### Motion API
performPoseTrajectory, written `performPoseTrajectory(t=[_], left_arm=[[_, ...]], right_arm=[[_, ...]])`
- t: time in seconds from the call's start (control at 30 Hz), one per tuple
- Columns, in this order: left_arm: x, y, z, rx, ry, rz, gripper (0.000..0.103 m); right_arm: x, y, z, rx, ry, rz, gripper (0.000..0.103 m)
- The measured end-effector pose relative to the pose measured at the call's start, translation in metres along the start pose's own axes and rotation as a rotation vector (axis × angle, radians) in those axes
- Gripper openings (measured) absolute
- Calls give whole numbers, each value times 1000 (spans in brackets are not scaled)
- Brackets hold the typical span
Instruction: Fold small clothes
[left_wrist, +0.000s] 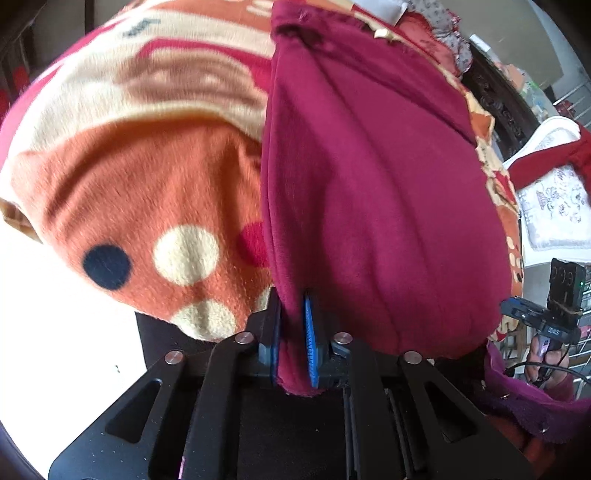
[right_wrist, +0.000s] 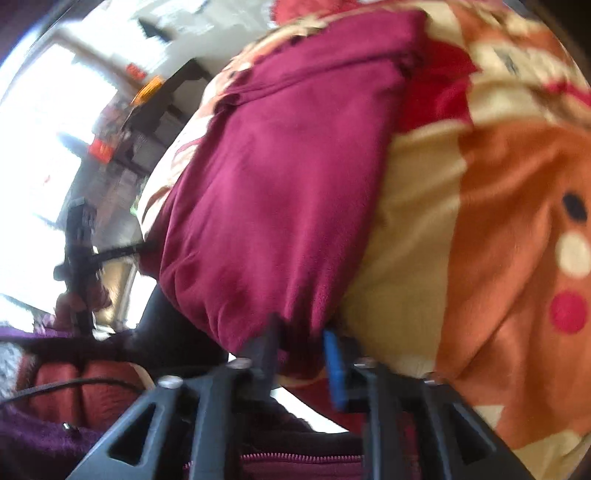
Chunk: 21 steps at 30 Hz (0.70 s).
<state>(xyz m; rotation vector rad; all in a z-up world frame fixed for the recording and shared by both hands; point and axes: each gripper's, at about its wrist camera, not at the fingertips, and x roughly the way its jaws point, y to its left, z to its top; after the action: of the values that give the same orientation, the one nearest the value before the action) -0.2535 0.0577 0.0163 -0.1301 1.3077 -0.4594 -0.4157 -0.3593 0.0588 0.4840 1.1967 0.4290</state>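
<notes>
Where the fleecy maroon garment (left_wrist: 373, 206) drapes over a plush dotted blanket (left_wrist: 140, 192), the left gripper (left_wrist: 293, 343) pinches its 6 o'clock hem; the right gripper (right_wrist: 301, 354) (blurred) straddles the hem, jaws parted.

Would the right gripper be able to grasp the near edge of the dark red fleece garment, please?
Probably yes: the right gripper already straddles the near hem of the dark red fleece garment, jaws open, nothing between.

The garment (left_wrist: 369, 184) lies on the blanket (left_wrist: 147, 177), its near edge overhanging. The left gripper (left_wrist: 291, 339) stands at its near left corner, the right gripper (right_wrist: 301, 354) at its near right.
</notes>
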Motion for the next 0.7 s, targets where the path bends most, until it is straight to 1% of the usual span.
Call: performPoseTrajectory(t=[0.03,0.07,0.1,0.17,0.2,0.23,0.3,0.33,0.37,0.4,0.47,0.53,0.57,0.63,0.7], left_arm=[[3,-1,0,-6,13,3,15],[6,-2,1,-6,21,4,21],[8,-2,1,-5,26,3,23],[10,-7,0,7,23,11,23],[11,-8,0,15,23,14,23],[11,-11,0,30,24,16,23],[11,-16,-2,61,27,8,23],[8,-17,-2,77,26,3,21],[3,-18,-1,88,18,-10,11],[-3,-19,1,91,6,-26,10],[-23,-19,10,87,-53,-73,9],[-49,-20,24,83,-139,-111,8],[-57,-21,30,80,-172,-119,8],[-78,-23,49,76,-264,-120,8],[-89,-25,65,79,-321,-111,7]], right_arm=[[0,-1,-1,8,-3,14,47],[0,1,-3,2,-2,15,47],[1,3,-4,-13,1,11,47],[4,9,-5,-38,6,-9,47],[7,11,-6,-41,5,-17,41],[9,13,-7,-45,2,-20,31],[9,18,-9,-66,1,-20,19],[5,22,-10,-83,-2,-18,15],[2,25,-9,-92,-5,-15,15],[-4,28,-8,-99,-11,-3,14],[-22,33,0,-103,-44,50,13],[-44,36,15,-82,-118,113,13],[-55,36,24,-71,-158,143,13],[-71,38,40,-70,-229,172,13],[-81,40,58,-68,-283,178,13]])
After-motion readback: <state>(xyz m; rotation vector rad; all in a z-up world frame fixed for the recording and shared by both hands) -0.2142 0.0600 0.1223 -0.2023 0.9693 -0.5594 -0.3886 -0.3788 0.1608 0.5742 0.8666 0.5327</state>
